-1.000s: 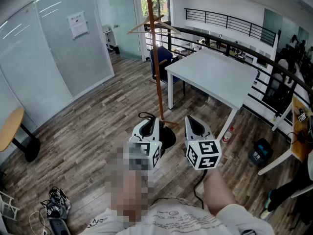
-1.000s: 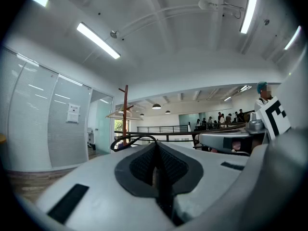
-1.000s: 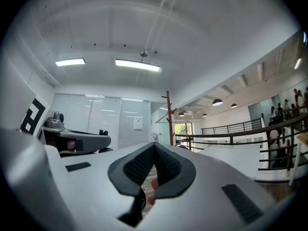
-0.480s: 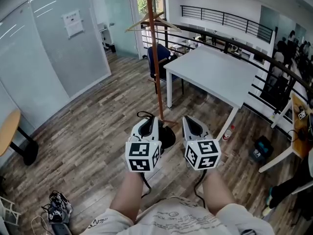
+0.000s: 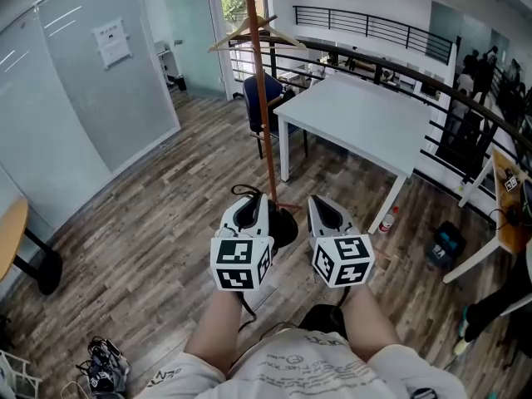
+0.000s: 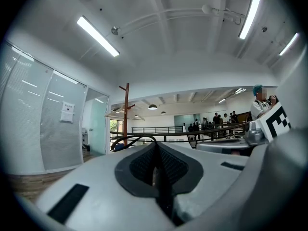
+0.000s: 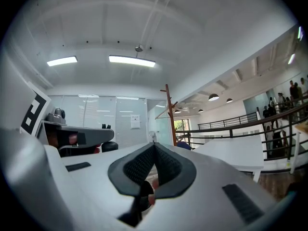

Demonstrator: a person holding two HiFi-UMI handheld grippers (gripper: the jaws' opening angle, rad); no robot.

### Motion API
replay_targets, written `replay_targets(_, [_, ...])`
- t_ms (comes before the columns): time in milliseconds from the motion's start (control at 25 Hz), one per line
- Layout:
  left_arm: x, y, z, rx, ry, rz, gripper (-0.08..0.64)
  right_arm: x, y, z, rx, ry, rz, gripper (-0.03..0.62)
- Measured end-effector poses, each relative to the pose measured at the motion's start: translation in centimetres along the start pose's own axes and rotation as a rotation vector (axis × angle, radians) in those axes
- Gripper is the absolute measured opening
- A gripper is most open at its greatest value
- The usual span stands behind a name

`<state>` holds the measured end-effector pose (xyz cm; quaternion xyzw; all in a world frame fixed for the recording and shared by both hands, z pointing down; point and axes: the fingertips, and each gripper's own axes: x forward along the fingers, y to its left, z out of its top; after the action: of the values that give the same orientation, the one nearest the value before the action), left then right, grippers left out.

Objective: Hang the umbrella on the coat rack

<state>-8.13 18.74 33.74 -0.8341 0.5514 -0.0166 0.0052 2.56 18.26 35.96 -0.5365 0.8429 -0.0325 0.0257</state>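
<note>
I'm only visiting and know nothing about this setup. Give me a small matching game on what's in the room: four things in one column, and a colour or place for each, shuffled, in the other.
Things
1. coat rack
2. table
3. chair
4. sheet of paper

Colour or place
A. stuck on the glass wall
B. white, beside the railing
C. brown wood
D. blue

Pairs: 1-C; 2-B; 3-D; 4-A
</note>
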Motion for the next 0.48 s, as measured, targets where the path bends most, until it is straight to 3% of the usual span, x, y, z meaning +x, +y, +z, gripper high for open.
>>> replay_targets(160, [0.8,0.7,-0.2,-0.031,0.012,-0.008,0.005,0.9,-0.2,0.2,-0.002,0.004,-0.005,0.002])
replay_targets(480, [5.3,1.2,-2.2,-0.015,0.033,-0.02,0.005,4.5,-3.0,-1.9,0.011,0.014,-0.009,0.002])
